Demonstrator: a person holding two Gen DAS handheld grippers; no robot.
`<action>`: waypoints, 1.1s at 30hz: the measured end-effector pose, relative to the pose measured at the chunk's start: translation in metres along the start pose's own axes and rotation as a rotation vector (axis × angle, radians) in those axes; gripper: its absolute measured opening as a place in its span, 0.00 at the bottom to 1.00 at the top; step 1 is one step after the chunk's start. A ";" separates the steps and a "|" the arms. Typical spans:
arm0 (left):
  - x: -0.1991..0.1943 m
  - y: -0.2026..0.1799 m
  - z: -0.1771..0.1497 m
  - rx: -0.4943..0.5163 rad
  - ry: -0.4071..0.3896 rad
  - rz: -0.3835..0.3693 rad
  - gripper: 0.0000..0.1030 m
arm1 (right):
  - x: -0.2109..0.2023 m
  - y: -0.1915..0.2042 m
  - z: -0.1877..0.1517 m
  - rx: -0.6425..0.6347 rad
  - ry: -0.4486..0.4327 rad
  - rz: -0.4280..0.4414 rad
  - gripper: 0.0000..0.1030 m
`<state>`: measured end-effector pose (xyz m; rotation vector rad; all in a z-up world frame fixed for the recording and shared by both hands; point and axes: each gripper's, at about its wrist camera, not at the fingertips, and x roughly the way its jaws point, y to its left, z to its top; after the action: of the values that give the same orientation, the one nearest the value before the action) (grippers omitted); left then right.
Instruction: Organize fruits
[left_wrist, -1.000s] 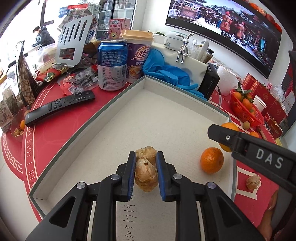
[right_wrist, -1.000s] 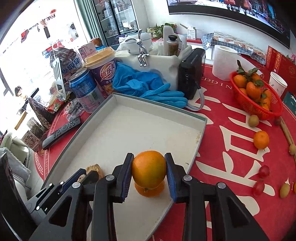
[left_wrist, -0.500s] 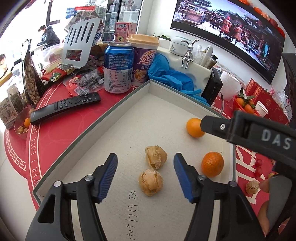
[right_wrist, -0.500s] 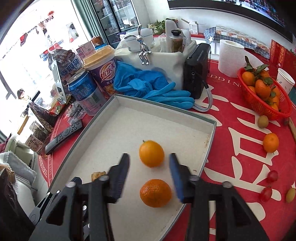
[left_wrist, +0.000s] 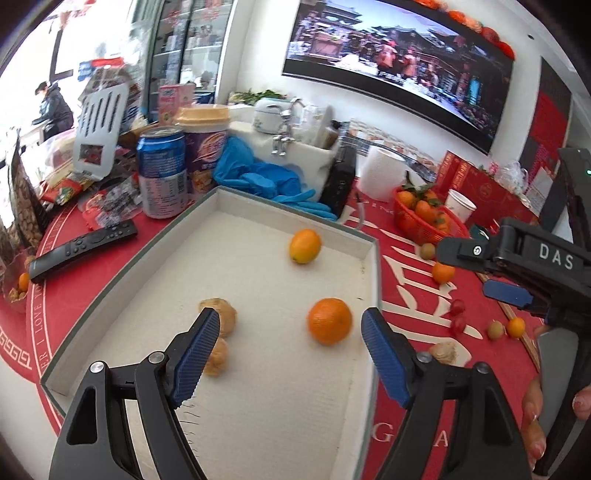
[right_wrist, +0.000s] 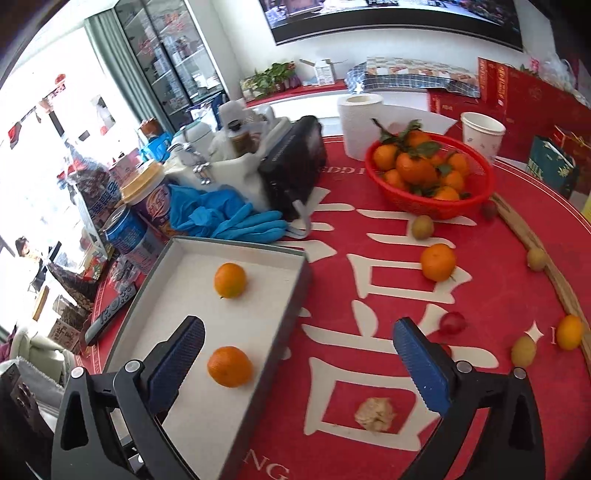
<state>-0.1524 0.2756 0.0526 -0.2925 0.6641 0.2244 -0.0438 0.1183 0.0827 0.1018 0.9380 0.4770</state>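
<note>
Fruits are gathering in the shallow grey tray (left_wrist: 110, 299) on the red table (right_wrist: 388, 280), sorted by kind: two tan, papery husked fruits (left_wrist: 221, 321) are sitting together at its left, partly behind the left gripper's (left_wrist: 288, 354) blue pad, while a near orange (left_wrist: 330, 320) and a far orange (left_wrist: 305, 245) are lying apart on its right half. Both tools are empty and hanging above the tray's near end. The left gripper's fingers are opening, with only the near orange showing in the gap between them, untouched. The right gripper (right_wrist: 299, 358) is straddling the tray's right wall, its fingers opening wide around nothing, so each pair of fruit appears just set down.

To the tray's left, a black remote (left_wrist: 83, 247), a blue can (left_wrist: 161, 171) and a purple cup (left_wrist: 202, 147) are crowding the rim, and blue gloves (right_wrist: 225, 216) are spilling against the far wall. To its right, loose fruit is still waiting: another husked fruit (right_wrist: 375, 413) near the right fingers, a lone orange (right_wrist: 437, 262), a red cherry tomato (right_wrist: 452, 322) and small yellow-green fruits further off. A red basket (right_wrist: 476, 199) of leafy oranges is standing beyond. Nothing appears to be blocking the reach to these.
</note>
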 end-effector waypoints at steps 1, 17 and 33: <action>-0.002 -0.010 -0.001 0.034 -0.003 -0.025 0.80 | -0.008 -0.016 -0.003 0.031 -0.005 -0.029 1.00; 0.028 -0.141 -0.072 0.419 0.240 -0.118 0.81 | -0.042 -0.155 -0.098 0.081 0.108 -0.382 1.00; 0.062 -0.150 -0.060 0.360 0.276 -0.081 1.00 | -0.023 -0.153 -0.090 0.027 0.025 -0.385 1.00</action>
<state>-0.0950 0.1217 -0.0025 -0.0025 0.9476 -0.0166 -0.0735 -0.0391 0.0021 -0.0607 0.9615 0.1098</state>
